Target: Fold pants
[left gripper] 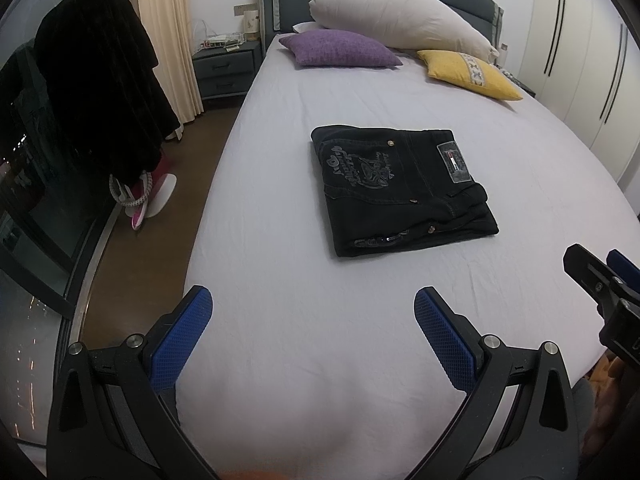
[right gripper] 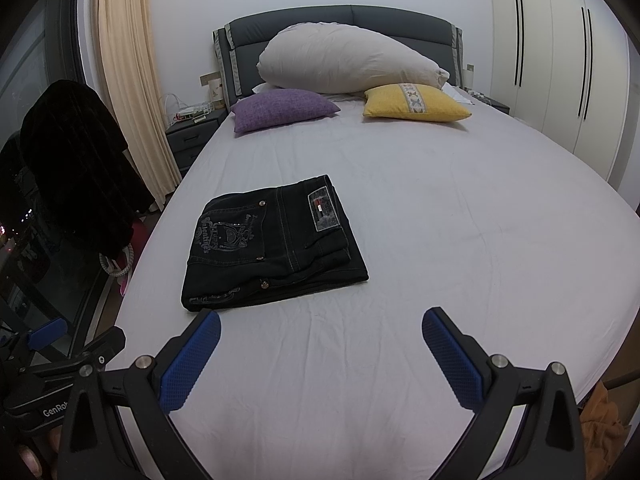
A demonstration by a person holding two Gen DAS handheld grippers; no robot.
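Note:
The black pants (left gripper: pixel 400 188) lie folded into a compact rectangle on the pale sheet of the bed (left gripper: pixel 360 340), back pocket and waist label facing up. They also show in the right wrist view (right gripper: pixel 272 244). My left gripper (left gripper: pixel 314 308) is open and empty, held above the sheet short of the pants. My right gripper (right gripper: pixel 322 330) is open and empty, near the pants' front edge but apart from them. The right gripper also shows at the right edge of the left wrist view (left gripper: pixel 600 280).
A purple cushion (left gripper: pixel 340 48), a yellow cushion (left gripper: pixel 468 74) and a large white pillow (left gripper: pixel 396 14) lie at the headboard. A nightstand (left gripper: pixel 224 68), curtain and dark clothes on a rack (left gripper: pixel 100 80) stand left of the bed. Wardrobes (right gripper: pixel 560 60) stand at the right.

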